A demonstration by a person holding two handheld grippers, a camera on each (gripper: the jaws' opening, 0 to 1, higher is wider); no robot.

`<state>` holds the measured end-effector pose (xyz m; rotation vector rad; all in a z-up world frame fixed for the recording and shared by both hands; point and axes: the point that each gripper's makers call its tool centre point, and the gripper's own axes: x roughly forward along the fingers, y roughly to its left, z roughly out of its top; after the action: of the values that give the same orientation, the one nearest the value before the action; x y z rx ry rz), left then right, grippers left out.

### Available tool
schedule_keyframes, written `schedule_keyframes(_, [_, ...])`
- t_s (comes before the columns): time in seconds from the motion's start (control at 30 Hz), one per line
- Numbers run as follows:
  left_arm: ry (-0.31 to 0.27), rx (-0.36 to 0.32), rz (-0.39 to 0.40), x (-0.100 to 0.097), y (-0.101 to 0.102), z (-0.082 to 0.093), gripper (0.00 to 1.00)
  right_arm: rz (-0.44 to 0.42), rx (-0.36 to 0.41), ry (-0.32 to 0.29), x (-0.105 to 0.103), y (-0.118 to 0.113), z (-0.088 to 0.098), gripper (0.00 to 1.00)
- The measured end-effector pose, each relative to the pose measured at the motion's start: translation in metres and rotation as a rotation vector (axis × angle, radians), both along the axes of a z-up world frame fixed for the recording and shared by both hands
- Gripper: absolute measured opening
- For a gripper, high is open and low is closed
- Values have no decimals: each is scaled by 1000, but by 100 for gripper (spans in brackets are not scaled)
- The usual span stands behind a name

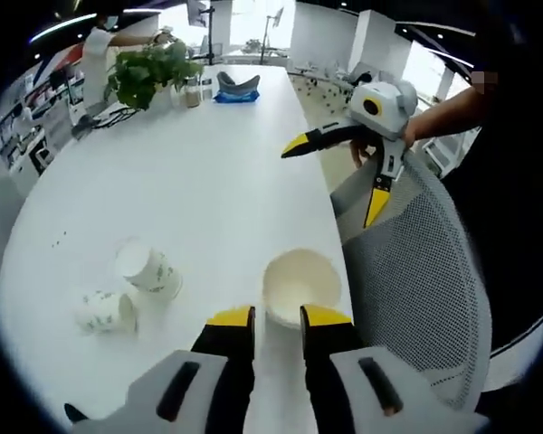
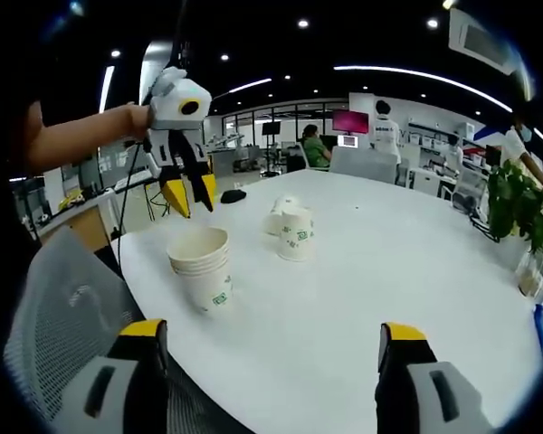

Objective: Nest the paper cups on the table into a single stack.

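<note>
white paper cups (image 2: 202, 267) with green print, white table (image 1: 208, 172), yellow-tipped black gripper (image 1: 276, 318)

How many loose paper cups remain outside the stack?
2: one upright cup beside one cup lying on its side, both apart from the stack near the table edge. Others may be hidden.

Open table (image 2: 362, 271) beyond cups (image 2: 290, 231) (chair (image 1: 416, 271) alongside)

In the right gripper view, a nested stack of white paper cups with green print (image 2: 202, 266) stands upright near the edge of the round white table (image 2: 362, 271). Two more white paper cups (image 2: 290, 228) sit farther back, touching. The right gripper (image 2: 271, 362) hangs wide open; the left gripper (image 2: 188, 192) hovers above the stack.
</note>
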<state>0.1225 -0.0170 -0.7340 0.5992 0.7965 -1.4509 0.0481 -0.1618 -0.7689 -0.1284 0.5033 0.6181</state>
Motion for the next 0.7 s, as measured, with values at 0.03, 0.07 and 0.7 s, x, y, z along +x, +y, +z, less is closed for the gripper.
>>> schedule_keyframes(0.03, [-7, -2, 9, 4, 1, 0, 20, -1, 0, 1, 0, 0, 0, 98])
schedule_keyframes(0.07, [-13, -4, 22, 8, 2, 0, 22, -1, 1, 1, 0, 0, 0, 98])
schedule_keyframes(0.7, [-171, -56, 178, 87, -12, -15, 46, -2, 15, -2, 0, 1, 1, 99])
